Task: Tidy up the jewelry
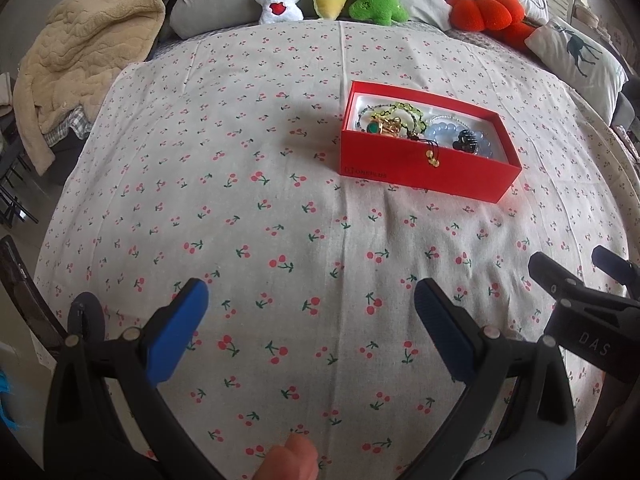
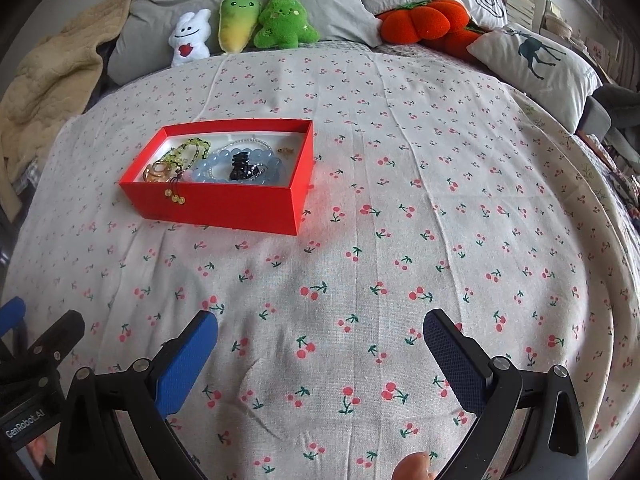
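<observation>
Red box (image 1: 428, 160) is sitting on the bed (image 1: 240, 200), jewelry (image 1: 394, 122) piled inside, long axis running across. Left gripper (image 1: 312, 320) and right gripper (image 2: 320, 344) are both hovering spread and empty, nearside of the box; left probably nearer.

Jewelry (image 2: 224, 164) in box (image 2: 224, 204) — 3 plush toys (image 2: 240, 20) behind.

Cherry-print bed sheet (image 2: 400, 240) lies bare all round the red cardboard box (image 2: 224, 200); plush toys (image 2: 256, 24) line the far edge.
</observation>
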